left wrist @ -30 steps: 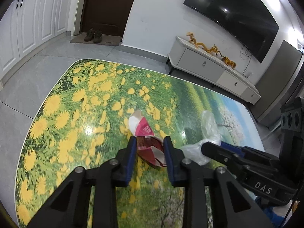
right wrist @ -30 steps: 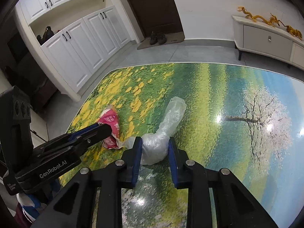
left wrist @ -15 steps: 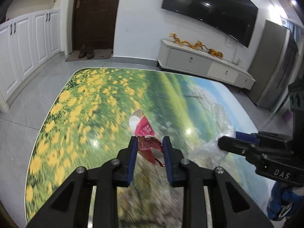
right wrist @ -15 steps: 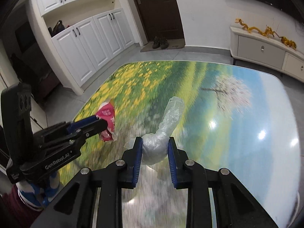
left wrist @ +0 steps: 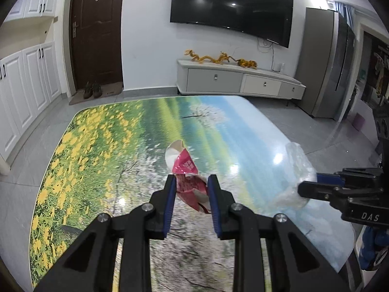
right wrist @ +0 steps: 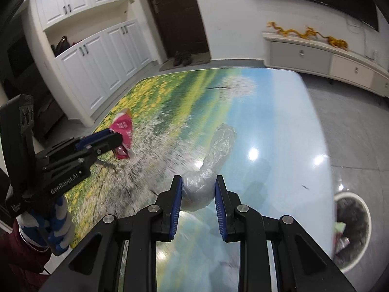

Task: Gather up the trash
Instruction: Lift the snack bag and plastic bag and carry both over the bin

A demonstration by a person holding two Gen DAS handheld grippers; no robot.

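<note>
Left gripper: black two-finger tool with blue pads, jaws clamped on the red wrapper; in the right wrist view it reaches in from the left edge, carried by a hand in a blue-and-white glove.
Red wrapper: crumpled red-and-white snack packet, pinched between the left pads, its white torn end sticking out ahead of the fingertips, lifted above the table.
Table: glossy top printed with yellow flowers, green meadow, a blossoming tree and blue sky; lies below and ahead of both tools, its near part blurred.
Clear plastic bag: crumpled see-through film, bunched between the right pads, a long twisted tail reaching forward past the fingertips; in the left wrist view it shows to the right of the left tool.
Right gripper: same black build with blue pads, jaws closed on the clear plastic bag; in the left wrist view it enters from the right edge, level with the left tool's fingertips.
Waste bin: round, pale rim, dark liner, scraps inside; on the floor to the lower right of the right tool, beyond the table edge.
Background: dark door, white cabinets, wall television, low sideboard far ahead of the tools.
</note>
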